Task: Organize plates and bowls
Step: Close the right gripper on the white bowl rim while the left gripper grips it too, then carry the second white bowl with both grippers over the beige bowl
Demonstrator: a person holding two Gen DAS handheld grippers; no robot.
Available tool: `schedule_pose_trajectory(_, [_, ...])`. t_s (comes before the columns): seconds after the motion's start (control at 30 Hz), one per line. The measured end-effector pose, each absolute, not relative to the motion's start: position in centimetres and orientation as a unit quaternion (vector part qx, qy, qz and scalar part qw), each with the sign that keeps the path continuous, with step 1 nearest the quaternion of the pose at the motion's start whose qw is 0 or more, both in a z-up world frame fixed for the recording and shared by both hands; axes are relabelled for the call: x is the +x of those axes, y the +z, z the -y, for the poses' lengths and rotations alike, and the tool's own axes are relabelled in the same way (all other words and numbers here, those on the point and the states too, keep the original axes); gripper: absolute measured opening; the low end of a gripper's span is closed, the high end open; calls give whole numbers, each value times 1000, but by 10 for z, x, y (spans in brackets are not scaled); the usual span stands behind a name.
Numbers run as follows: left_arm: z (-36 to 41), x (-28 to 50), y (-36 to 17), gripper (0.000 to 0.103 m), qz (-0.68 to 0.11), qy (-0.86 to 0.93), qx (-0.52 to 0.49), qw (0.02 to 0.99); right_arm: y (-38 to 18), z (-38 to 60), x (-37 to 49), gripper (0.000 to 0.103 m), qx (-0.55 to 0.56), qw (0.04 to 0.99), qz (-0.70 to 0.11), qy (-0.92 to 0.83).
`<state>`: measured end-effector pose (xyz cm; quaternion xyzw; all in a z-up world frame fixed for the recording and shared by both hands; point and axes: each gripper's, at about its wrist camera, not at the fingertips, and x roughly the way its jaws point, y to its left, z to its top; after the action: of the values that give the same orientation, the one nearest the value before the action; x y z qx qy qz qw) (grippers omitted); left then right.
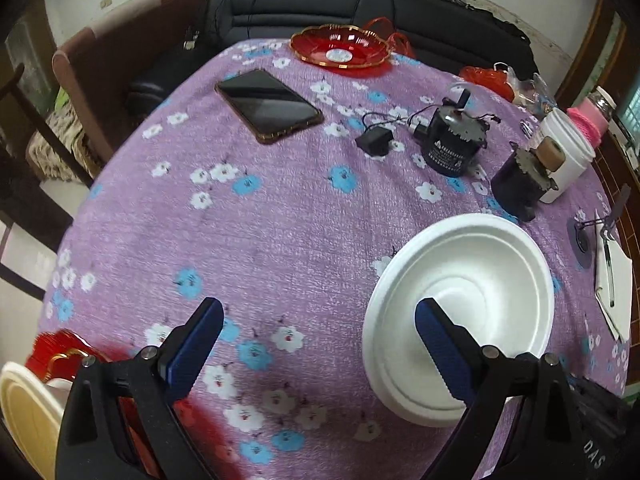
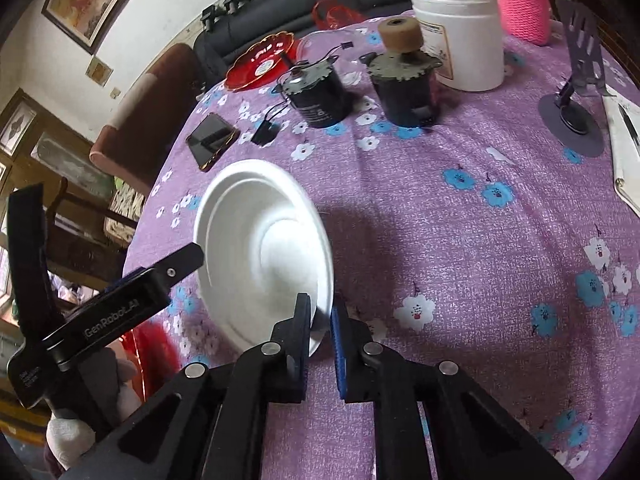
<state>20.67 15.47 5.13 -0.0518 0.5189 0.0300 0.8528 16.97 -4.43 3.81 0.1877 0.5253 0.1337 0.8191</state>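
A white foam bowl (image 2: 264, 256) is gripped at its near rim by my right gripper (image 2: 321, 320), which is shut on it and holds it tilted above the purple floral tablecloth. The same bowl (image 1: 460, 316) shows in the left wrist view. My left gripper (image 1: 318, 322) is open and empty, its right finger in front of the bowl. A red glass plate (image 1: 340, 46) lies at the far edge of the table; it also shows in the right wrist view (image 2: 260, 62). A cream plate (image 1: 24, 412) and red dishes (image 1: 60, 354) sit at the lower left.
A phone (image 1: 270, 104), two black motors (image 1: 454, 140) (image 1: 520, 184), a white tub (image 1: 568, 152), a pink-sleeved jar (image 1: 592, 116), a small stand (image 2: 576, 92) and a notepad with pen (image 1: 612, 280) are on the table (image 1: 280, 240). A black sofa (image 1: 360, 4) lies beyond.
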Motion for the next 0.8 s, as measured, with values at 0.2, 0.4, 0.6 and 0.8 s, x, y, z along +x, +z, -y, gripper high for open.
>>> schedule_pose_trajectory(0.2, [-161, 213, 43, 97, -516, 45, -65, 853, 31, 50, 178, 20, 203, 823, -514, 129])
schedule_pose_trajectory(0.4, [-157, 221, 32, 96, -525, 40, -73, 847, 24, 53, 182, 24, 218, 823, -510, 124])
schedule_pose_trajectory(0.6, [-140, 222, 23, 64, -539, 13, -57, 840, 22, 49, 183, 24, 213, 828, -504, 123])
schedule_pose_trajectory(0.8, [-123, 219, 25, 19, -556, -33, -58, 829, 28, 36, 179, 17, 180, 841, -494, 127])
